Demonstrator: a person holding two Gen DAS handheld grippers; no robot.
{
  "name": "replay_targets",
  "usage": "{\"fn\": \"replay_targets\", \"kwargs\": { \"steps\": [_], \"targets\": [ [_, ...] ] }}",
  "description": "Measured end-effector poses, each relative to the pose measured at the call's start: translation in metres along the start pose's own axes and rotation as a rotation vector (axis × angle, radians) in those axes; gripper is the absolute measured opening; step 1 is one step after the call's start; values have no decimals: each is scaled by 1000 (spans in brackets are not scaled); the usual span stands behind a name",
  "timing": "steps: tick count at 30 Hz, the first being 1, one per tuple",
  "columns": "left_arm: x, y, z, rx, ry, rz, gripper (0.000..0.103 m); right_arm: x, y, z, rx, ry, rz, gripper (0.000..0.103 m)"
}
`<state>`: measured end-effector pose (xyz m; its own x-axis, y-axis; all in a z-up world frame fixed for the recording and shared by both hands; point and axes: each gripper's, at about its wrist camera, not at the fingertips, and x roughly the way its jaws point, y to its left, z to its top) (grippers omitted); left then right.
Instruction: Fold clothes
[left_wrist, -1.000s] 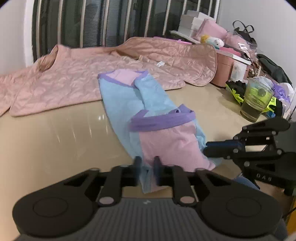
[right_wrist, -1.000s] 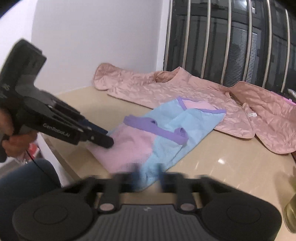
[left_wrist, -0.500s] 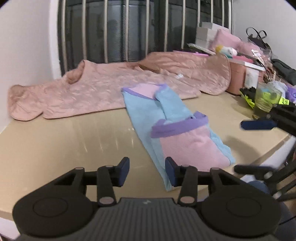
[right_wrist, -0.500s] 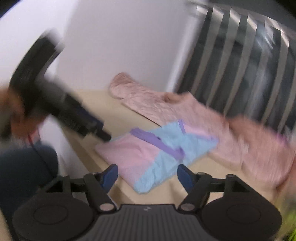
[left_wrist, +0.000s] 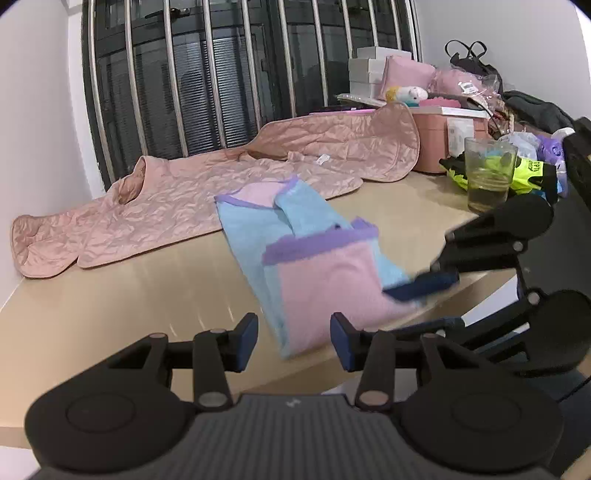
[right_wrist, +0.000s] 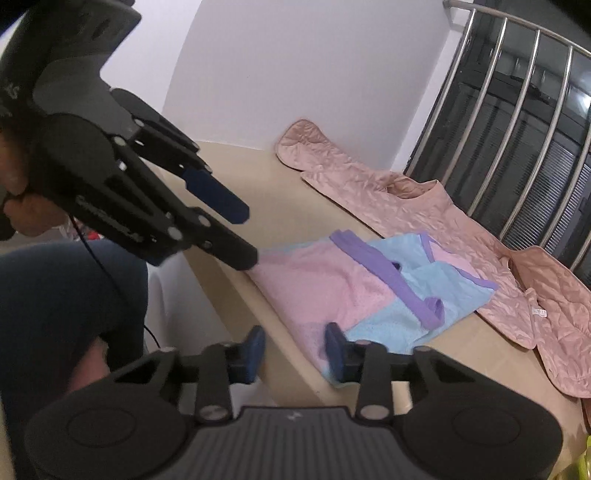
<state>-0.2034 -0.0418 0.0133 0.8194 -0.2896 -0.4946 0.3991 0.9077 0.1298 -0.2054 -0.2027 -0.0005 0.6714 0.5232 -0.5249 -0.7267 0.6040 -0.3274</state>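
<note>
A small light-blue and pink garment (left_wrist: 325, 273) with purple trim lies folded on the beige table (left_wrist: 147, 295), its pink end at the near edge. My left gripper (left_wrist: 293, 341) is open, and the garment's near corner shows in its gap. In the right wrist view the left gripper (right_wrist: 245, 238) reaches in from the left, its lower fingertip at the pink hem (right_wrist: 317, 284). My right gripper (right_wrist: 294, 349) straddles the table's edge at the garment's other corner. Its jaws are closing with the cloth between them, and the pads do not press on it. In the left wrist view the right gripper (left_wrist: 402, 310) sits at the right.
A pink quilted jacket (left_wrist: 184, 206) is spread behind the garment below the barred window. A glass of yellowish liquid (left_wrist: 487, 173), a pink box (left_wrist: 436, 147) and bags crowd the right end. A person's dark trouser leg (right_wrist: 55, 314) is beside the table edge.
Both grippers were shut on the garment's near hem and have let go. The left one opened and drew back leftward. The right one opened wide, rolled, and has since narrowed.
</note>
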Motion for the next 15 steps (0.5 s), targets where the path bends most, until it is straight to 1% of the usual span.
{"fn": "replay_targets", "kwargs": {
  "steps": [2,6,7,9,10,12,13,15],
  "targets": [
    [-5,-1,-2,16,-17,-12,44,-5,5,0,-2,-10,1,6],
    [-21,-8,-12,92,-81,-64,44,-12,10,-7,4,-11,-10,6],
    [-25,-11,-15,116,-99,-79,46,-14,10,-9,17,-10,-5,5],
    [-34,-22,-23,213,-131,-106,50,-18,12,-11,42,-3,14,5],
    [-35,-29,-28,279,-139,-94,52,-22,12,-12,49,-5,24,5],
    [-32,-42,-38,415,-146,-64,58,-29,10,-12,75,-13,35,5],
    [-27,-51,-45,504,-152,-26,63,-32,7,-12,92,-22,34,5],
    [-18,-65,-55,652,-181,67,63,-37,1,-11,126,-38,33,5]
  ]
}}
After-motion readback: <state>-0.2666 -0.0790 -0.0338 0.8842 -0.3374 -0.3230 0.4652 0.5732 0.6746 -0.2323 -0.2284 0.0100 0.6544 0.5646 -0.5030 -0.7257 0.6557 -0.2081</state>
